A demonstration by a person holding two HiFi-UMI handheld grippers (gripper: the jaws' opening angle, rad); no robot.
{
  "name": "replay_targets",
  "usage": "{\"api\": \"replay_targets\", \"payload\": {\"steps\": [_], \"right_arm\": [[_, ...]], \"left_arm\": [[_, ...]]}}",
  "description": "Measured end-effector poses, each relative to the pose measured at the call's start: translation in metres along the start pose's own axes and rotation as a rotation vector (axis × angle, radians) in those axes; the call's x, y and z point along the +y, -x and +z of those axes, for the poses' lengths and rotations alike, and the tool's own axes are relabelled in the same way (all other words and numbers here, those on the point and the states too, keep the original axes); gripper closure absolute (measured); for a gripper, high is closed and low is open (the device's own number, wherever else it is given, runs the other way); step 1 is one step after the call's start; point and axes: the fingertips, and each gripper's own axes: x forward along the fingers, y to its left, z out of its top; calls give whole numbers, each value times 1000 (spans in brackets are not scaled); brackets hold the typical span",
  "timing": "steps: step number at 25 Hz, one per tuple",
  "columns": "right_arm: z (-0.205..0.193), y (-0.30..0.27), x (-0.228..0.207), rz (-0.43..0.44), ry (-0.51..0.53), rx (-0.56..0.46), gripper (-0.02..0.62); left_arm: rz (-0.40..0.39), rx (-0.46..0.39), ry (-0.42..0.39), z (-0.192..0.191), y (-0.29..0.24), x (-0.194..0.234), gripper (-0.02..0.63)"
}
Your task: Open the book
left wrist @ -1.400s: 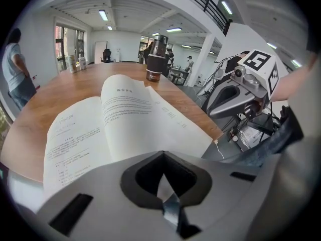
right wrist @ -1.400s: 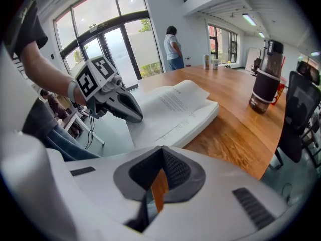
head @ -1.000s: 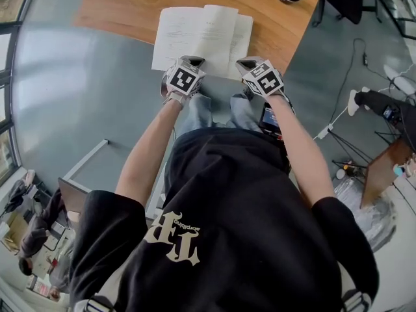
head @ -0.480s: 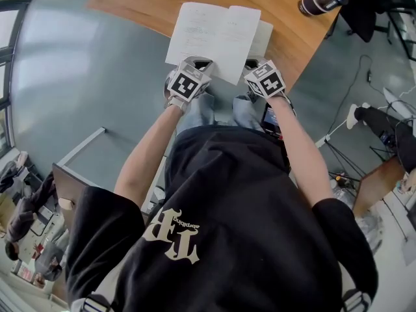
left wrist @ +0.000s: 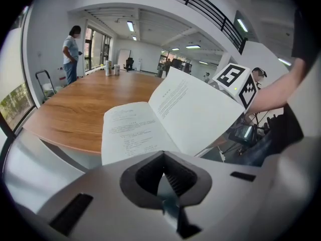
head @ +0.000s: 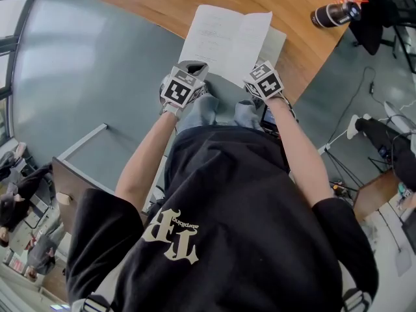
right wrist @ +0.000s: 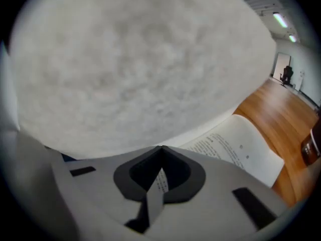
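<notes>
**Gripper and book status**

Right gripper [right wrist: 159, 177]: jaws clamped on a thin printed page [right wrist: 140, 59] of the book [head: 224, 38]. The page's matt white underside fills most of that view as a blur.

Left gripper [left wrist: 164, 177]: ribbed jaws drawn together at the book's near edge (a grey sliver between them cannot be identified).

The book lies open just beyond both grippers, overhanging the curved edge of a smooth wooden table [head: 162, 2], with the held page raised at a slant.

A dark cylindrical bottle [head: 335, 13] lies farther right, its label unreadable.
</notes>
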Motion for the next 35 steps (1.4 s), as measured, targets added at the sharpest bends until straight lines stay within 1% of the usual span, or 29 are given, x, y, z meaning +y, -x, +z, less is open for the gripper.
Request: {"api": "replay_targets", "payload": {"steps": [5,12,18,22,25,29,33,35], "right_arm": [[14,-22,9,31,32,25,609],[20,-51,13,40,58,102,609],[11,-72,9,15,55,214,609],[1,-79,5,-1,48,287,609],[-2,-84,4,-2,59,315,609],[-6,-84,2,2,48,323,609],[8,-79,9,61,50,257,609],[15,-72,9,72,67,225,609]], "left_arm": [[41,-6,25,-11,19,25,601],[92,-10,66,-28,42,58,601],[121,-5,96,-41,55,78,601],[130,-20,105,-38,59,83,601],[142,-29,116,-37,63,87,601],[137,-57,121,-29,64,81,601],[128,-95,125,-18,67,74,601],[126,-98,122,-13,66,70,601]]}}
